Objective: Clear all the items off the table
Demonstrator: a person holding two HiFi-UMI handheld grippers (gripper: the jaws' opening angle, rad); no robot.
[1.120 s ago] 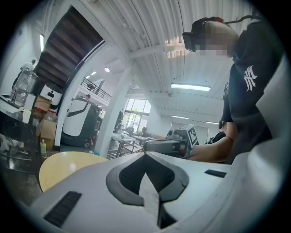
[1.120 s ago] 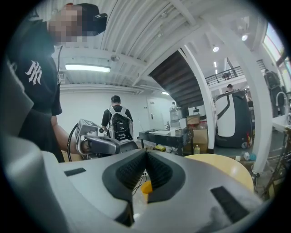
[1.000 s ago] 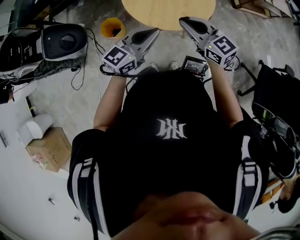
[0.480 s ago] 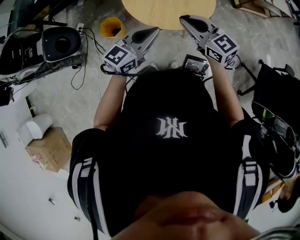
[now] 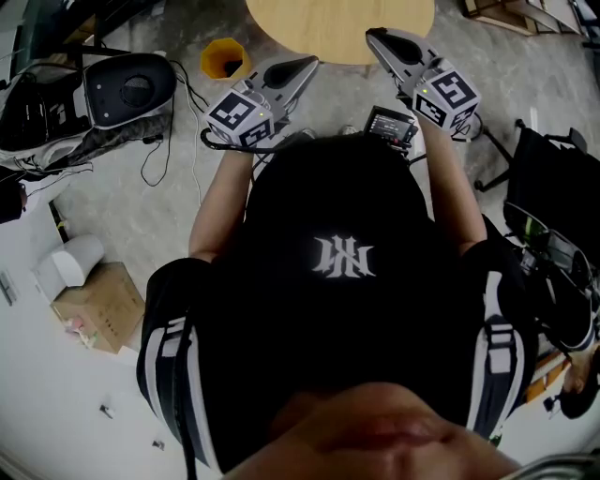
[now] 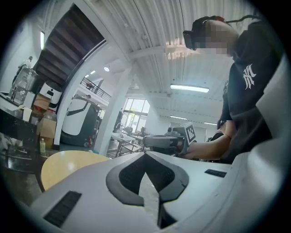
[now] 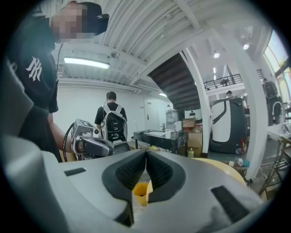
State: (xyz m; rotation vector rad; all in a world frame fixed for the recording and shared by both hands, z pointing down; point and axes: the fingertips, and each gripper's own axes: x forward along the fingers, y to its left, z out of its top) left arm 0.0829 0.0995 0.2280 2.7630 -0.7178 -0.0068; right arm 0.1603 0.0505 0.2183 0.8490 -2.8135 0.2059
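My left gripper (image 5: pixel 309 64) and right gripper (image 5: pixel 372 37) are both pinched shut with nothing between the jaws. I hold them side by side at the near edge of the round wooden tabletop (image 5: pixel 337 23), their long noses pointing toward it and slanting toward each other. A yellow bin (image 5: pixel 225 56) stands on the floor just left of the tabletop, mouth up; I cannot tell its contents. A cardboard box (image 5: pixel 98 305) sits well apart.
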